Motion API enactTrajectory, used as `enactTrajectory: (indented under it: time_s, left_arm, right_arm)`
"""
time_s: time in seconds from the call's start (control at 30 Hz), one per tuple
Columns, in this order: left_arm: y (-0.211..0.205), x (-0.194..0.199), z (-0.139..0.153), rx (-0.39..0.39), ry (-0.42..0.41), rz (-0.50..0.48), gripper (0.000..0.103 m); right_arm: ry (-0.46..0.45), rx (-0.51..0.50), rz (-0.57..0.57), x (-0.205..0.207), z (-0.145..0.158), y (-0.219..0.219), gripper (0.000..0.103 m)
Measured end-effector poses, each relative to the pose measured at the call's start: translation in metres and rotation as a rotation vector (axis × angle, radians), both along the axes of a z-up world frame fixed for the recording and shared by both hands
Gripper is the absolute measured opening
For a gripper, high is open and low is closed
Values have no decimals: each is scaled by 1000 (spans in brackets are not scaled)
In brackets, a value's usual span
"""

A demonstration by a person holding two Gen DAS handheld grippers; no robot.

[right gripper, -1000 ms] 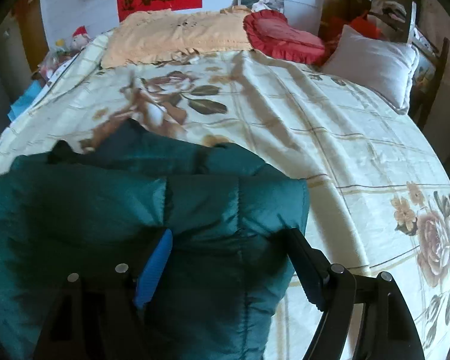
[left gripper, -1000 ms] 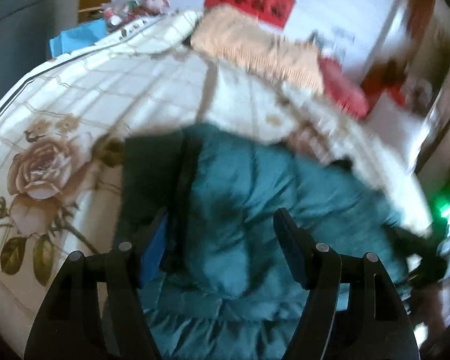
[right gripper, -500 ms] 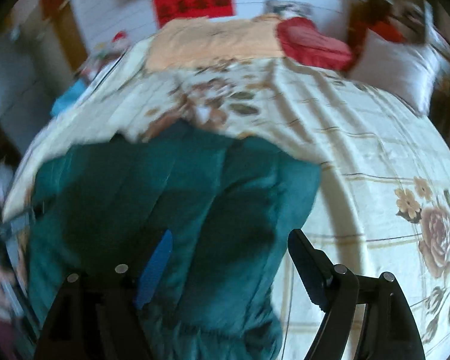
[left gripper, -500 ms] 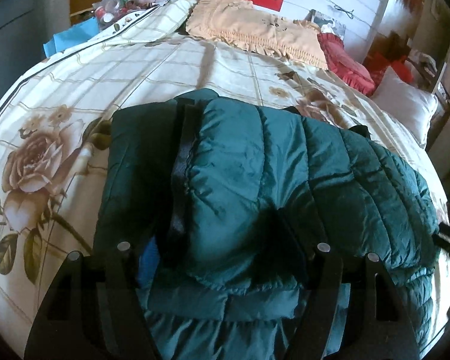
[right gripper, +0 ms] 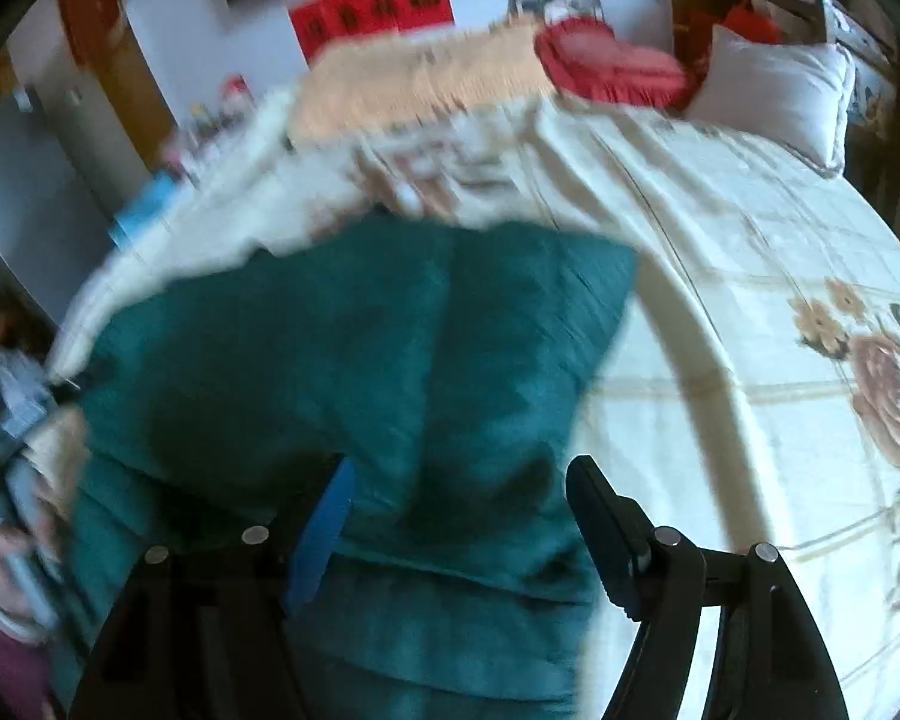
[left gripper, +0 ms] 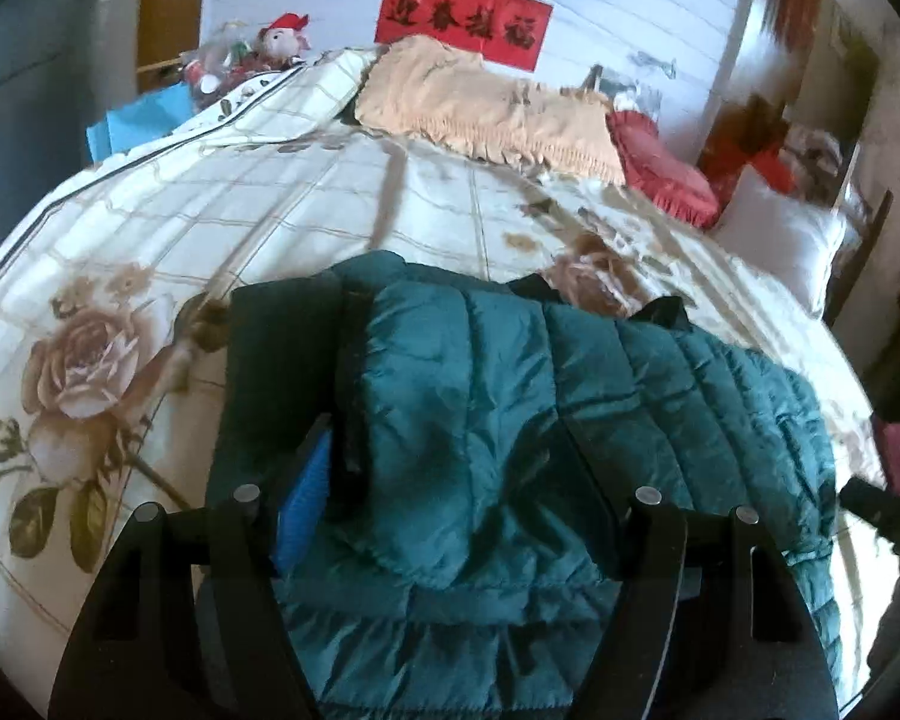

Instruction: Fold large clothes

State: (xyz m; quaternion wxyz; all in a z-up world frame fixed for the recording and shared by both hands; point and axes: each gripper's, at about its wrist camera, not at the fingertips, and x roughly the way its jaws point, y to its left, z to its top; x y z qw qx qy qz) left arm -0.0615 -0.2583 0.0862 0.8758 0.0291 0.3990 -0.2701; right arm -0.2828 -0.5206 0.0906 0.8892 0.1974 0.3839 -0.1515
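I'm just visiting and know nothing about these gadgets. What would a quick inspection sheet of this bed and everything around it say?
Surface: bed with a rose-print quilt.
Job's things: teal puffer jacket, folded over itself, on the quilt's near part.
Clutter: peach fringed cover, red cushion, white pillow at the far end.
Grippers: left gripper and right gripper both open, fingers straddling jacket fabric; right view is motion-blurred.
Cables: nothing seen.
Surroundings: red banner with Chinese characters on the white wall; stuffed toy beside the bed.
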Motion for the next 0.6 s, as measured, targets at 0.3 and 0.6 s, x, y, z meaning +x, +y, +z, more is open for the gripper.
enactTrajectory:
  time_s: [0.3,0.6]
  left_arm:
    - [-10,6,-38,91,39,55,80]
    - [-7,4,-40,91,26,54,81]
  right_arm:
    - [124,-172,34,73,-35,49,74]
    - [105,-174,26,44,-22,42,76]
